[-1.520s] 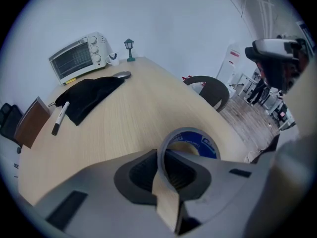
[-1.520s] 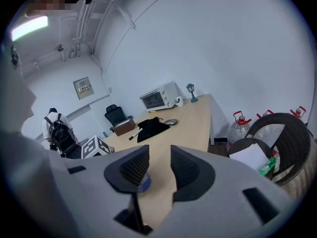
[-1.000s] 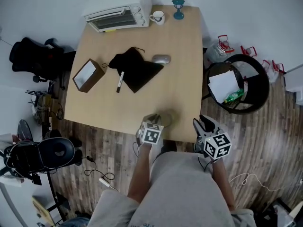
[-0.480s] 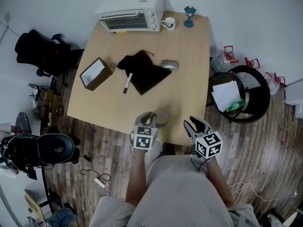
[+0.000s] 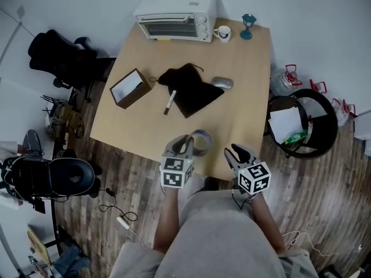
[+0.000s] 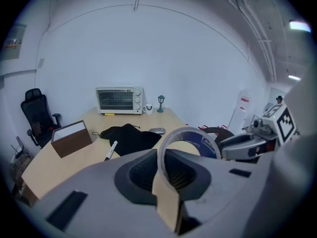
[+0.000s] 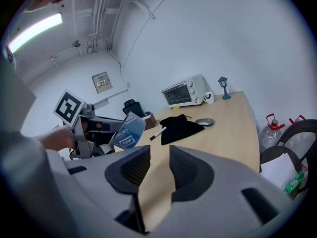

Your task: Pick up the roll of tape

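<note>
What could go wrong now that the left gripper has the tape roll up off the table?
1. The left gripper pinches only one stretch of the wall of the roll of tape, so most of the ring sticks out to one side. It might pivot or slip free.
2. The roll is held close to the near edge of the table. If dropped, it could well roll off onto the wooden floor.

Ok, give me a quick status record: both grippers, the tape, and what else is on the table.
left gripper: shut on the roll of tape, gripped on edge
roll of tape: held in the air above the near edge of the table
right gripper: open, nothing between its jaws, which have just been closing a little
on table: toaster oven, mug, black pouch, marker, mouse, open box
</note>
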`<act>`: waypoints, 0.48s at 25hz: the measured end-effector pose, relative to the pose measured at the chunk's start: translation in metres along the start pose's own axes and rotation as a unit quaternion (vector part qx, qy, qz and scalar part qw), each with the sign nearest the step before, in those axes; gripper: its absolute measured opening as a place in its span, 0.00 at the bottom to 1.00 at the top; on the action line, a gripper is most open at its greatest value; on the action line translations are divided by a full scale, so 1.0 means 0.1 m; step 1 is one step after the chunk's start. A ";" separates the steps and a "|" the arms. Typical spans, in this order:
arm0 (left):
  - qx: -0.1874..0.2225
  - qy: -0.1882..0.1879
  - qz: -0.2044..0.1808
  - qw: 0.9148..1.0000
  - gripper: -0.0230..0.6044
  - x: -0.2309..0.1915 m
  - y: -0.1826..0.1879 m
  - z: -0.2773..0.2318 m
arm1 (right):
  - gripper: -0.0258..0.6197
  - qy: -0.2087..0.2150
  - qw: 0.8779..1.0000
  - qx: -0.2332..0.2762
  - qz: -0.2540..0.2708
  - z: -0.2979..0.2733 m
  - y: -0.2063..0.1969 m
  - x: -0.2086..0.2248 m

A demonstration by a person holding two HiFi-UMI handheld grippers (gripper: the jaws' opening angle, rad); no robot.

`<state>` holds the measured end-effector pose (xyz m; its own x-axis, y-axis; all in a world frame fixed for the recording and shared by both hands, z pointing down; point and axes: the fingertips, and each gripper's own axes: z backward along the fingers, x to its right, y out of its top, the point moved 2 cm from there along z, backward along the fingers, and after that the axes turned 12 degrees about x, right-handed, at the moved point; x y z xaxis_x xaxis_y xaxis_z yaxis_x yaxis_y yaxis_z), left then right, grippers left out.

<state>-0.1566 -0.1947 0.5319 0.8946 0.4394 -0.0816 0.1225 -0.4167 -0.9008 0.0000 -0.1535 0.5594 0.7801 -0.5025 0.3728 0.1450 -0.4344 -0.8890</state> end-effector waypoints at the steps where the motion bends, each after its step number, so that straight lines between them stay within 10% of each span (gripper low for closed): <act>1: 0.004 0.002 0.000 1.000 0.10 -0.03 0.02 0.02 | 0.23 0.001 1.000 0.002 0.000 -0.04 -0.01 -0.03; 12: 0.032 -0.009 0.016 0.999 0.10 -0.32 0.05 0.20 | 0.22 0.007 1.000 0.015 0.010 -0.35 -0.05 -0.40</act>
<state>-0.1934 -0.1953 0.5211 0.8896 0.4414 -0.1177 0.0663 -0.3797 -0.9227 -0.0532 -0.1571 0.5583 0.7742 -0.5220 0.3579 0.1477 -0.4008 -0.9042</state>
